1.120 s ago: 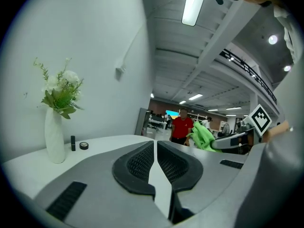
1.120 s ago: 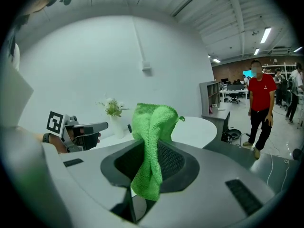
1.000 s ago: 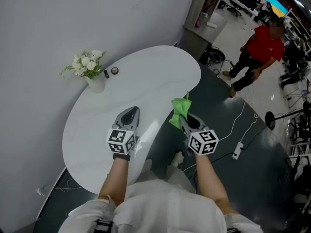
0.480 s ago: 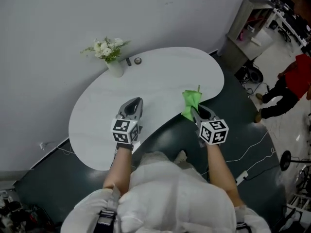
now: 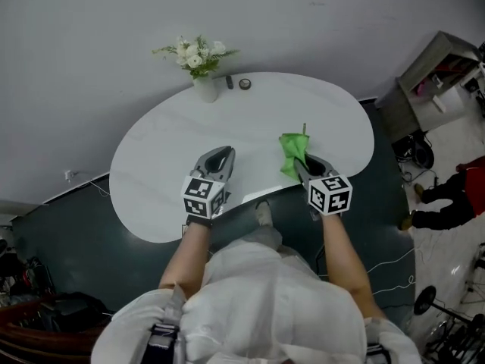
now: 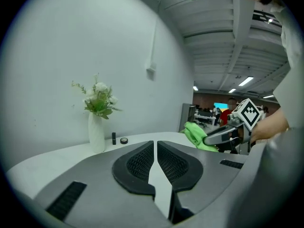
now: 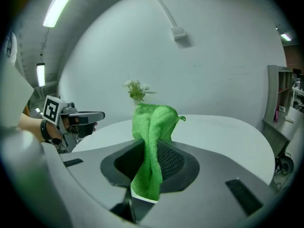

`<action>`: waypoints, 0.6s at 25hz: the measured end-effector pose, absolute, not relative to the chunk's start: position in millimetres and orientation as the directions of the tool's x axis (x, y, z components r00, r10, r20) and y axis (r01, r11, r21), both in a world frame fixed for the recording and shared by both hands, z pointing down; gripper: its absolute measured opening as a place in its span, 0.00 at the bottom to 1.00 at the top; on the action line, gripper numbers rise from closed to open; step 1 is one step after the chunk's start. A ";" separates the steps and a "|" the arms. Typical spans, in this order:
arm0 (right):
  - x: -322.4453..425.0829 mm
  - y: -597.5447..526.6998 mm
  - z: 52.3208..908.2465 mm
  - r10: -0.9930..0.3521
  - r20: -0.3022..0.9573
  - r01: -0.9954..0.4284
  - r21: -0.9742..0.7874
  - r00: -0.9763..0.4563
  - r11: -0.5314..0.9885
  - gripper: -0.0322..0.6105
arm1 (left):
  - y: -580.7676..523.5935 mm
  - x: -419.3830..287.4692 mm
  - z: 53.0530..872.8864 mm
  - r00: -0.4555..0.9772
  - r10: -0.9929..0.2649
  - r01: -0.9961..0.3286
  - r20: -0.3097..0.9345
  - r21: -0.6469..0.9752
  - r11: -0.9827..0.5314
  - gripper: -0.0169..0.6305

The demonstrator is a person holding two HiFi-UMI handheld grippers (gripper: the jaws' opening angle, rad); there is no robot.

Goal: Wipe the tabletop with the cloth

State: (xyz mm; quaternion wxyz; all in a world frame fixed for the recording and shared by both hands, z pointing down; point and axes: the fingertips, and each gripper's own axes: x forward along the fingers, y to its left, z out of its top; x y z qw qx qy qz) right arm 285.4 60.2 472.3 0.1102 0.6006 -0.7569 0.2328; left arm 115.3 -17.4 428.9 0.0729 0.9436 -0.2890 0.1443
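Right gripper (image 7: 151,167): jaws pinched on the bright green microfibre cloth (image 7: 154,127). The cloth was bunched and standing up past the jaw tips, with a short tail hanging behind. We judged the pinch sat mid-cloth so that a loose wad led, ready to be pressed flat. It hung over the near edge of the white, kidney-shaped tabletop (image 5: 250,120); we could not tell whether it touched.

Left gripper (image 6: 155,163): pads pressed together, nothing between them. It hovered over the near-left part of the top, likely kept out of the wiping path.

At the far rim, probably set back to free the middle: a white vase of white flowers (image 5: 203,89), a small dark cylinder (image 5: 229,83) and a small dark round thing (image 5: 244,84).

Count: two grippers, one cloth, one table, one vase, two small dark items.
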 end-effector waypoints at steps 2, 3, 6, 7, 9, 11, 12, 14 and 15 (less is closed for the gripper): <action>277.4 31.2 476.5 -0.831 0.466 -0.950 -0.220 -0.303 0.223 0.16 | -39.0 109.6 433.2 0.765 -0.561 -0.609 0.316 0.071 -0.790 0.07; 273.3 17.3 477.9 -0.816 0.477 -0.943 -0.218 -0.327 0.251 0.16 | -49.7 108.1 433.1 0.752 -0.579 -0.630 0.315 0.081 -0.773 0.07; 270.2 -24.1 480.6 -0.780 0.508 -0.931 -0.188 -0.365 0.313 0.16 | -78.9 114.3 432.7 0.731 -0.609 -0.662 0.308 0.105 -0.742 0.07; 271.4 -37.3 482.1 -0.772 0.519 -0.930 -0.178 -0.367 0.323 0.16 | -86.7 117.5 434.1 0.729 -0.612 -0.666 0.305 0.110 -0.738 0.07; 274.1 -62.1 486.1 -0.758 0.538 -0.928 -0.160 -0.368 0.337 0.16 | -99.2 123.4 434.4 0.728 -0.619 -0.671 0.296 0.119 -0.732 0.07; 277.7 -85.9 489.3 -0.749 0.552 -0.926 -0.137 -0.366 0.352 0.16 | -111.0 129.3 432.5 0.729 -0.621 -0.672 0.288 0.125 -0.730 0.07; 280.1 -96.5 491.5 -0.744 0.561 -0.926 -0.124 -0.363 0.358 0.16 | -116.3 131.5 432.5 0.729 -0.622 -0.672 0.286 0.130 -0.729 0.07; 285.8 -117.1 497.4 -0.733 0.582 -0.925 -0.099 -0.353 0.367 0.16 | -124.8 134.3 433.7 0.726 -0.626 -0.678 0.284 0.144 -0.721 0.07; 288.7 -127.3 500.8 -0.726 0.593 -0.924 -0.090 -0.349 0.371 0.16 | -127.2 134.9 434.6 0.723 -0.629 -0.682 0.285 0.149 -0.716 0.07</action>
